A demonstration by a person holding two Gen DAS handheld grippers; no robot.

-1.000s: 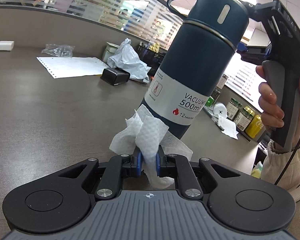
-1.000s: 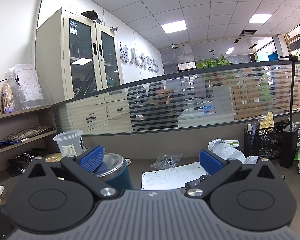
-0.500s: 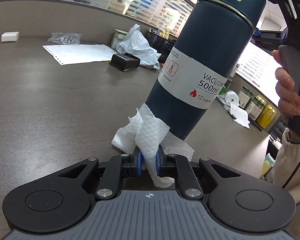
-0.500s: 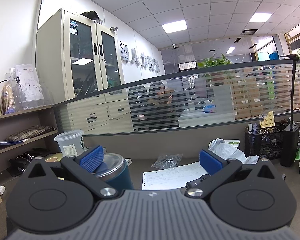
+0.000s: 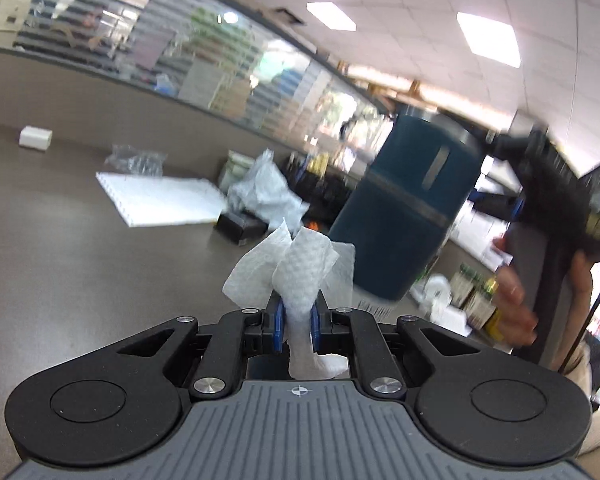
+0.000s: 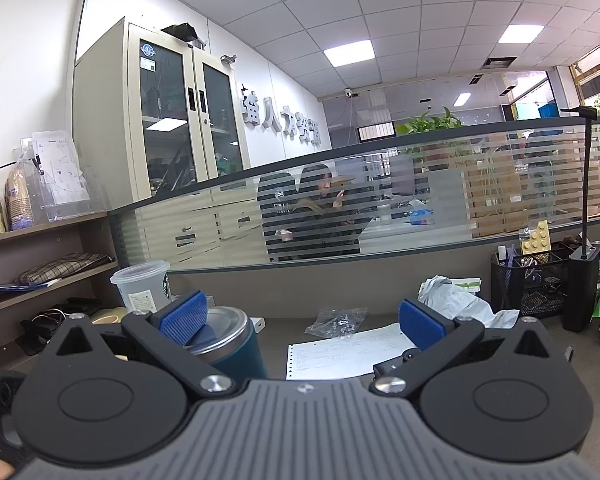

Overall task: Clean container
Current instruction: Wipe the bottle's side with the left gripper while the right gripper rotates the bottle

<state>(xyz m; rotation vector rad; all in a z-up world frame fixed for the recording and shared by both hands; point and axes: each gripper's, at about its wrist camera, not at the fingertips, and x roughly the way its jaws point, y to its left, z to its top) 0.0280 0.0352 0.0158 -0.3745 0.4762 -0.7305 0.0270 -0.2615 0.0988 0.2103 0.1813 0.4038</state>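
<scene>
A dark blue vacuum bottle (image 5: 400, 220) hangs tilted above the brown table (image 5: 60, 280), blurred in the left wrist view. My left gripper (image 5: 296, 312) is shut on a crumpled white paper towel (image 5: 300, 264). The towel's right edge reaches the bottle's lower side, and I cannot tell whether it touches. In the right wrist view my right gripper (image 6: 302, 316) has its jaws wide apart. The bottle's steel-topped cap (image 6: 220, 328) sits by the left finger (image 6: 182, 314), while the right pad (image 6: 420, 320) is bare. What carries the bottle is hidden. A hand (image 5: 512, 300) grips the right gripper's handle.
A white printed sheet (image 5: 160, 200), a crumpled white bag (image 5: 264, 196), a small black box (image 5: 240, 226) and a white box (image 5: 36, 138) lie on the table. A plastic cup (image 6: 144, 284) and a black mesh organiser (image 6: 528, 280) stand by the glass partition.
My left gripper has risen and tipped upward with the towel still in it. The bottle now looks smaller and farther right, with the towel off its base. The right wrist view is unchanged.
</scene>
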